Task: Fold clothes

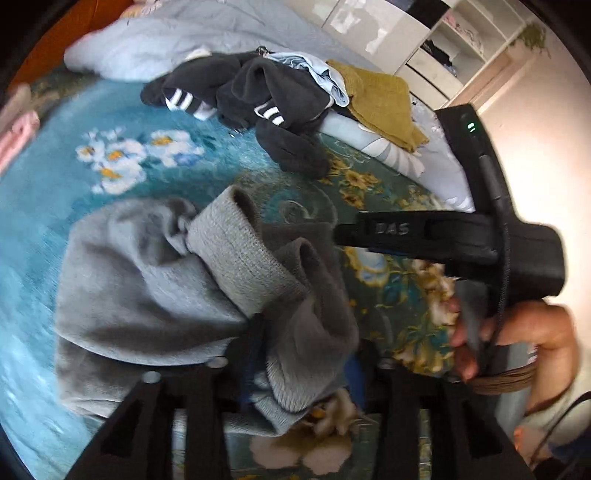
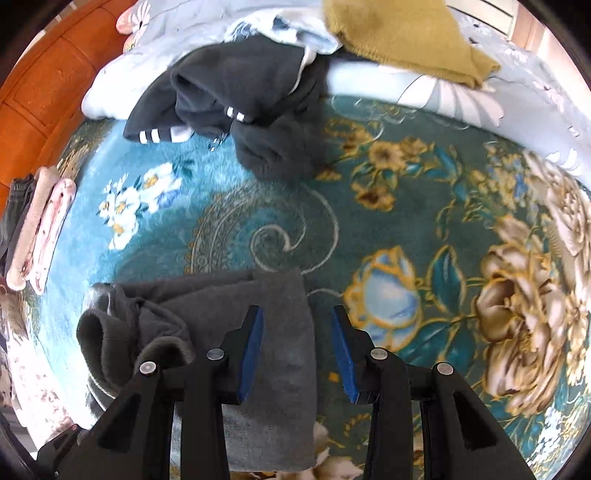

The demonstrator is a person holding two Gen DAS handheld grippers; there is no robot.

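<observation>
The grey garment [image 1: 155,280] lies bunched on the floral blanket [image 2: 424,206]. The left gripper [image 1: 295,354] seems clamped on its folds, though cloth hides the tips. The right gripper [image 2: 297,343] hangs over it with fingers apart. A pull from one side only could drag the bunch and spoil the fold.

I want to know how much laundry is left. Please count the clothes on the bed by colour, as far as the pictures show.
Grey: 1, the grey sweater, between the right gripper's open jaws
Black with white stripes: 1, black garment
Mustard yellow: 1, mustard garment
Light blue: 1, light blue garment
Pink, folded: 1, pink garment
Total: 5
</observation>
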